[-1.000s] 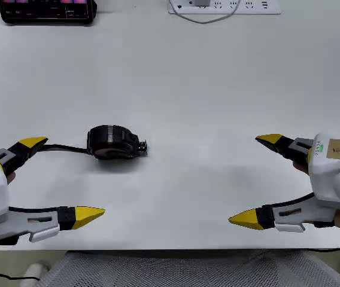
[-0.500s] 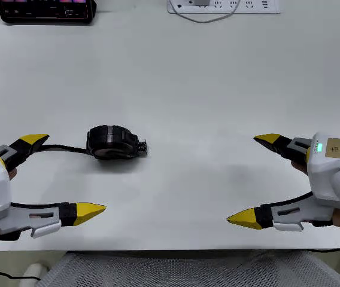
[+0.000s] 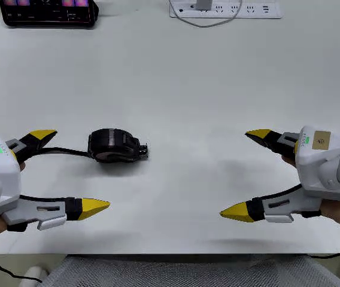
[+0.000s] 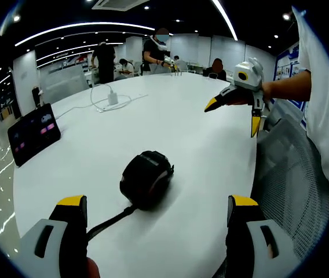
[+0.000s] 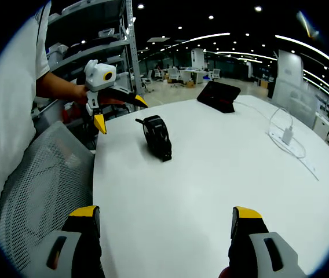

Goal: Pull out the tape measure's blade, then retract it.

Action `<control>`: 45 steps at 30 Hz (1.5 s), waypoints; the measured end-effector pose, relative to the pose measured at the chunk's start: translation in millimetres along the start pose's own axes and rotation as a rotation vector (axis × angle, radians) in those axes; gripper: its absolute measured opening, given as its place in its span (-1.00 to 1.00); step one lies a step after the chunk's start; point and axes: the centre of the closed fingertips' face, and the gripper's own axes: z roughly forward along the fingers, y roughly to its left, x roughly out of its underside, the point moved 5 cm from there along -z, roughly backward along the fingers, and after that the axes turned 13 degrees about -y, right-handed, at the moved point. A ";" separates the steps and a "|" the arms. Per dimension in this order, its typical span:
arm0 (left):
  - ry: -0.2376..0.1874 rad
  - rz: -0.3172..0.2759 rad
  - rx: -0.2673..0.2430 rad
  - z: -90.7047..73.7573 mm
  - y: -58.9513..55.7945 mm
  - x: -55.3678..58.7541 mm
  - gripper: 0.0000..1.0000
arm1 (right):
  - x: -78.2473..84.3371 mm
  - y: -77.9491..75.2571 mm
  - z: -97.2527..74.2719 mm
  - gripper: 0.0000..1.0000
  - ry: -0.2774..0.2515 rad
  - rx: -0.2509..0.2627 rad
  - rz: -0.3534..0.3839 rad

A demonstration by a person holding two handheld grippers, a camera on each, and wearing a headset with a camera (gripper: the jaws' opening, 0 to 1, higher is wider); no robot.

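Head view: tape measure (image 3: pixel 115 145) lies on white worktop (image 3: pixel 206 89), left of centre, untouched. Blade wound in; pull and retract both not yet done. Long axis runs left-right: hook end (image 3: pixel 143 149) toward right tongs (image 3: pixel 239 172), strap (image 3: pixel 68 150) trailing toward left tongs (image 3: pixel 74 169). Both tongs wide open, empty.

Left gripper view: tape measure ahead between spread jaws, strap nearest, clear of both tips.

Right gripper view: tape measure well ahead, hook end facing camera; jaws spread, nothing held.
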 end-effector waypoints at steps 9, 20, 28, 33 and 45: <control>0.012 0.011 0.017 5.3 2.4 3.0 0.97 | -2.2 -5.1 13.4 0.85 -0.012 -0.015 -0.006; 0.017 0.031 0.041 15.0 8.1 2.4 0.97 | -6.1 -9.7 34.1 0.85 -0.028 -0.054 -0.006; 0.024 0.039 0.052 19.8 10.3 3.0 0.97 | -7.6 -15.1 42.5 0.84 -0.029 -0.070 -0.012; 0.033 0.052 0.067 23.9 10.9 3.8 0.97 | -6.8 -19.4 47.1 0.84 -0.025 -0.080 -0.017; 0.066 0.092 0.108 34.2 13.2 5.7 0.94 | -8.6 -23.9 57.5 0.81 -0.022 -0.099 -0.022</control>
